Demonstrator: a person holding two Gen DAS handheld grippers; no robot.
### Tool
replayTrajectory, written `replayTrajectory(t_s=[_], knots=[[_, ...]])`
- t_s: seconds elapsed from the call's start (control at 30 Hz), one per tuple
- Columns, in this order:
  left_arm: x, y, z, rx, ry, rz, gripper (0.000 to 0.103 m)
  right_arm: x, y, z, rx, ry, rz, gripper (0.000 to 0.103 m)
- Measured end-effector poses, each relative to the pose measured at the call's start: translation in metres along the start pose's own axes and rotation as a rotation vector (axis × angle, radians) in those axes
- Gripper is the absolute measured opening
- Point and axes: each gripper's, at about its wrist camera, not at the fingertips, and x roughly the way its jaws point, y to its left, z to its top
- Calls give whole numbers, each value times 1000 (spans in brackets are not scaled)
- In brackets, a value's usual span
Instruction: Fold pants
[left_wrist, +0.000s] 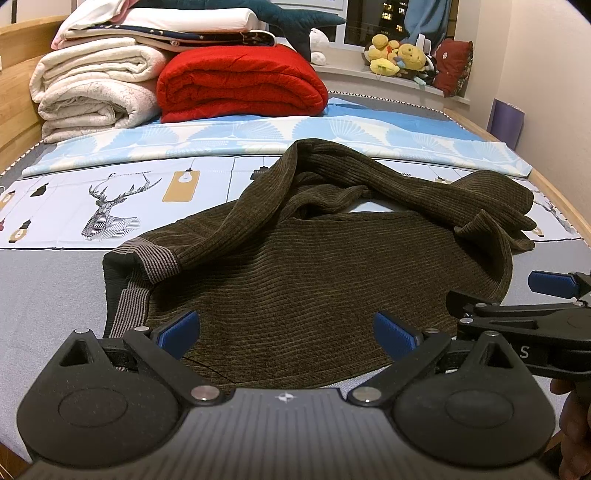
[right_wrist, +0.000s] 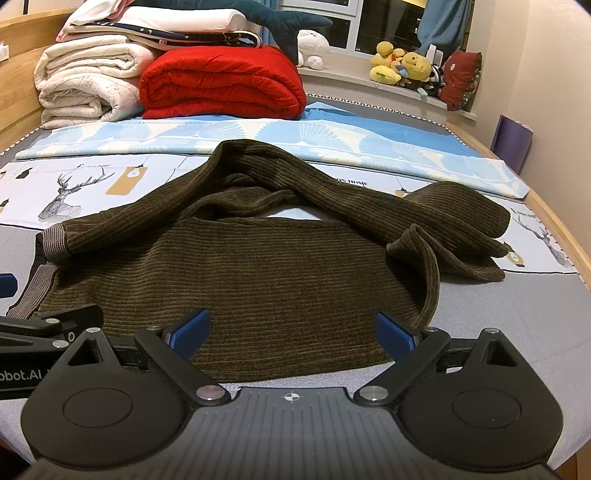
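Observation:
Dark olive corduroy pants (left_wrist: 295, 266) lie crumpled on the bed, also in the right wrist view (right_wrist: 258, 266). One leg ends in a striped grey cuff (left_wrist: 159, 260) at the left, and a second grey band (left_wrist: 127, 310) lies below it. The other leg is bunched at the right (right_wrist: 461, 225). My left gripper (left_wrist: 286, 332) is open and empty, hovering over the near edge of the pants. My right gripper (right_wrist: 291, 332) is open and empty over the same edge, further right. Each gripper shows at the edge of the other's view.
The bed has a grey and printed sheet (left_wrist: 55, 295). Folded white blankets (left_wrist: 96, 85) and a red quilt (left_wrist: 240, 85) are stacked at the far end. Stuffed toys (left_wrist: 399, 55) sit on the windowsill. A wooden bed rail (right_wrist: 565, 236) and a wall run along the right.

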Motion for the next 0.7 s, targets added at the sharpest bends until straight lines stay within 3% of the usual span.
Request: replayTrajectory(t_s=[0.33, 0.43, 0.5, 0.57, 0.63, 0.7], knots=[[0, 0, 0, 3, 0, 1, 101, 0, -1, 1, 5, -1, 0, 95], [0, 0, -1, 11, 3, 7, 96, 3, -2, -1, 9, 8, -5, 95], [0, 4, 0, 10, -4, 12, 85, 5, -7, 0, 25, 16, -7, 91], [0, 13, 4, 10, -1, 5, 54, 6, -17, 3, 66, 15, 0, 87], [3, 24, 10, 27, 22, -9, 30, 7, -32, 8, 120, 3, 12, 81], [7, 35, 20, 73, 38, -15, 24, 9, -52, 16, 170, -6, 20, 72]])
